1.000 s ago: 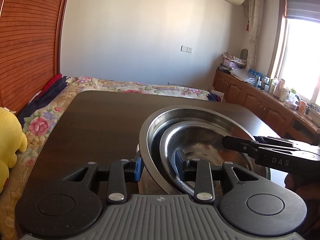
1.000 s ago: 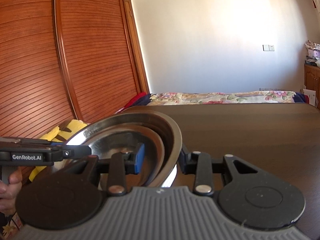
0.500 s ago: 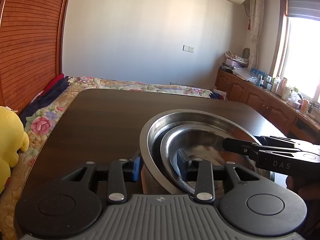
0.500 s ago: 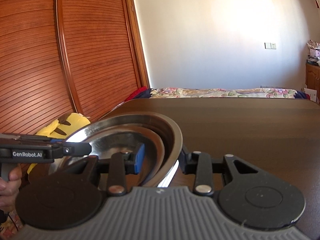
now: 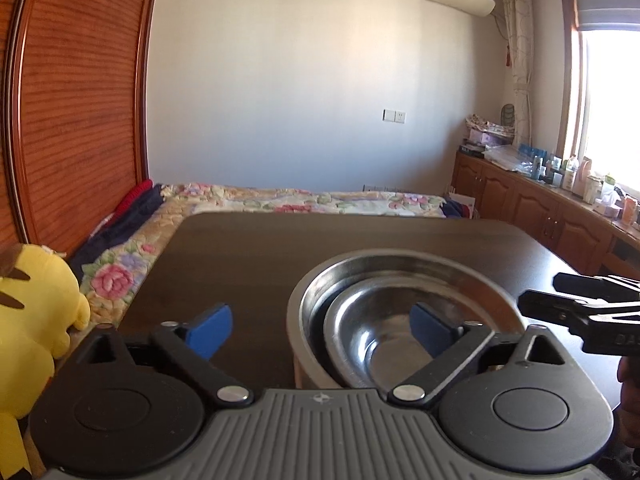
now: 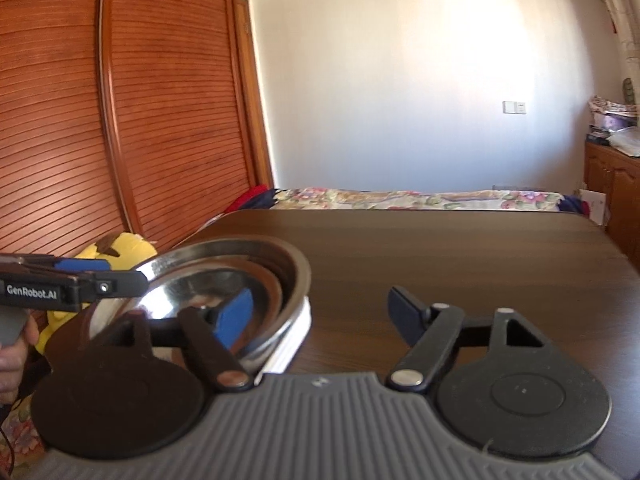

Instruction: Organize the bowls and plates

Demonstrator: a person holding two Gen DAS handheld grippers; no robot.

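stack of steel bowls (image 5: 404, 316) sits nested on the dark table (image 5: 248, 256), a white plate (image 6: 294, 340) under it - stacking looks done. left gripper (image 5: 322, 326) has just been opening, now wide, far rim between its fingers, no pad pressing. right gripper (image 6: 322, 316) also just spread, straddling the rim, gripping nothing. left to do - back both off.

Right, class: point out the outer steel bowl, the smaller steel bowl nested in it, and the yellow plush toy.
outer steel bowl (image 5: 400, 261), left wrist view, far rim.
smaller steel bowl (image 5: 374, 344), left wrist view, inner wall.
yellow plush toy (image 5: 36, 300), left wrist view, its body.
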